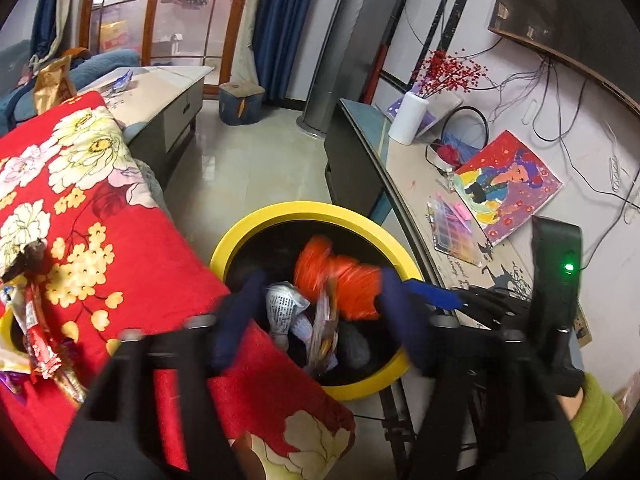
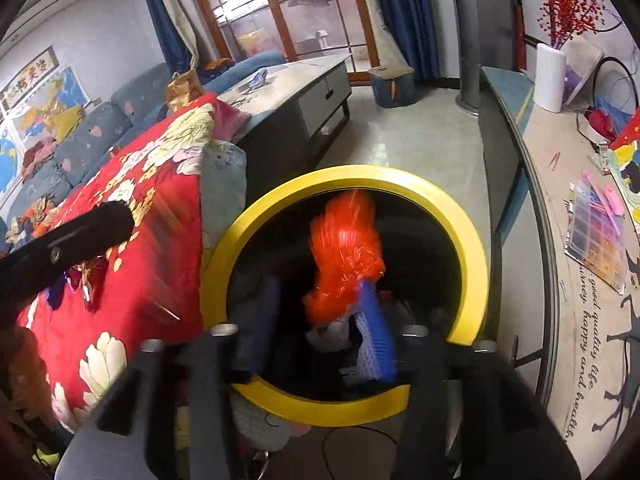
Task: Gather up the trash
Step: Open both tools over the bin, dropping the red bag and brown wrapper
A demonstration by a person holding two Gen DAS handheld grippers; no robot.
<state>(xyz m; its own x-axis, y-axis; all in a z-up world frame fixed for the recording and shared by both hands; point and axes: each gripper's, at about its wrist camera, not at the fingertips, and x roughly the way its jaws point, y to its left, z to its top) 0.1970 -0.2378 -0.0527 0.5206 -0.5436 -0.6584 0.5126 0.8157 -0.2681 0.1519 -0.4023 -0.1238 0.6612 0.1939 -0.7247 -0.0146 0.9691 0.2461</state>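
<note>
A round bin with a yellow rim stands on the floor between the red floral blanket and the side table. An orange plastic bag, blurred, is inside the bin's mouth above crumpled paper and wrappers. My left gripper is open above the bin, empty. My right gripper is open over the bin, the orange bag at its right finger; it shows in the left wrist view too. More wrappers lie on the blanket at the left.
The red floral blanket covers a surface left of the bin. A long side table on the right carries a painting, a bead box, a white vase. A grey coffee table and a blue stool stand further back.
</note>
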